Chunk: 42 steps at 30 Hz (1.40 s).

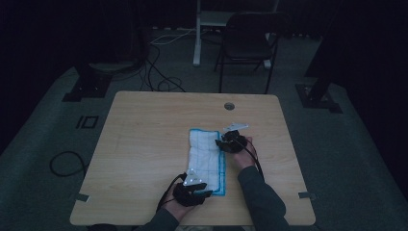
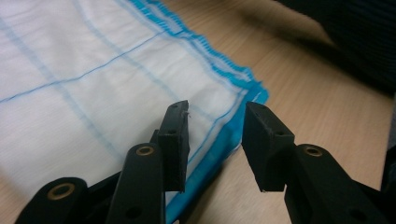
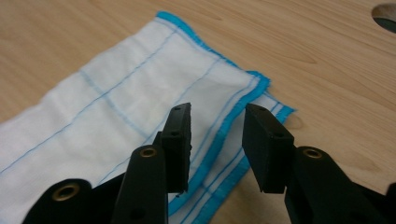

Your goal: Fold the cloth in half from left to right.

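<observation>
A white woven cloth with thin blue grid lines and a bright blue stitched border (image 1: 207,157) lies folded into a long strip on the light wood-grain table (image 1: 144,144), a little to the right of the table's middle, its long side running away from the person. All other places follow from this cloth.

The left gripper (image 1: 204,193), black with a grey three-cornered plate on top, sits at the cloth's near end, by its near right corner. In the left gripper view (image 2: 215,140) its jaws stand apart above the blue border at that corner; nothing is pinched between them, and the cloth lies flat beneath.

The right gripper (image 1: 220,143), also black with a grey plate, sits at the cloth's right edge near its far end. In the right gripper view (image 3: 215,140) its jaws stand apart over the blue edge, where the upper layer's corner lies a little short of the lower layer's; the pads do not press on the fabric.

A small round hole in the tabletop (image 1: 229,106) lies beyond the cloth's far end. A dark folding chair (image 1: 248,43) stands on the grey floor farther off in that direction.
</observation>
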Each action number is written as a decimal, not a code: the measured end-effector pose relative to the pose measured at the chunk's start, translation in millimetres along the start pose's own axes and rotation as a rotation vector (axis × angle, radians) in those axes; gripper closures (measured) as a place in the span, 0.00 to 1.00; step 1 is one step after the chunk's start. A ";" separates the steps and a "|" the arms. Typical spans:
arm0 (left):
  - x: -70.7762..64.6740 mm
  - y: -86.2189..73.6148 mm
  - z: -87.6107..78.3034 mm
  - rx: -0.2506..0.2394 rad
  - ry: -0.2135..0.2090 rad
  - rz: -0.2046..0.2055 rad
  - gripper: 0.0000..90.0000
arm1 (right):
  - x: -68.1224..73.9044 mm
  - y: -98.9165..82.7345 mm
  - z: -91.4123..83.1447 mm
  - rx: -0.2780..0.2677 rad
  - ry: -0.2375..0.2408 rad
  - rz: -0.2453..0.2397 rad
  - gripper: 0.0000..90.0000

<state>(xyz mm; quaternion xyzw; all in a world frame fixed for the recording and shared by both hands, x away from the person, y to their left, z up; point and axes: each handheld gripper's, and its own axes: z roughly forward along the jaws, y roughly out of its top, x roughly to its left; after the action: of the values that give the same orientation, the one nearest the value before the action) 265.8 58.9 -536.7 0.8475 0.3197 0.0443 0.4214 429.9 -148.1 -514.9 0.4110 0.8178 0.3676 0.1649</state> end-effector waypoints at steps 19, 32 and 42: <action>-22.9 22.0 17.9 0.006 -0.038 0.083 1.00 | -17.4 12.9 17.3 -0.007 0.040 0.132 0.99; -23.5 24.0 26.1 0.010 0.003 0.117 0.69 | -18.7 15.1 15.7 -0.007 0.037 0.116 0.99; -23.1 24.6 29.9 0.029 0.037 0.082 1.00 | -21.0 16.9 13.5 -0.011 0.037 0.116 0.99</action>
<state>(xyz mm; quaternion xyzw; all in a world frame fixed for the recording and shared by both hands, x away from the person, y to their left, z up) 270.2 14.1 -533.1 0.8650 0.2929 0.0726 0.4010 459.6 -151.8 -512.2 0.4499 0.7934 0.3887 0.1304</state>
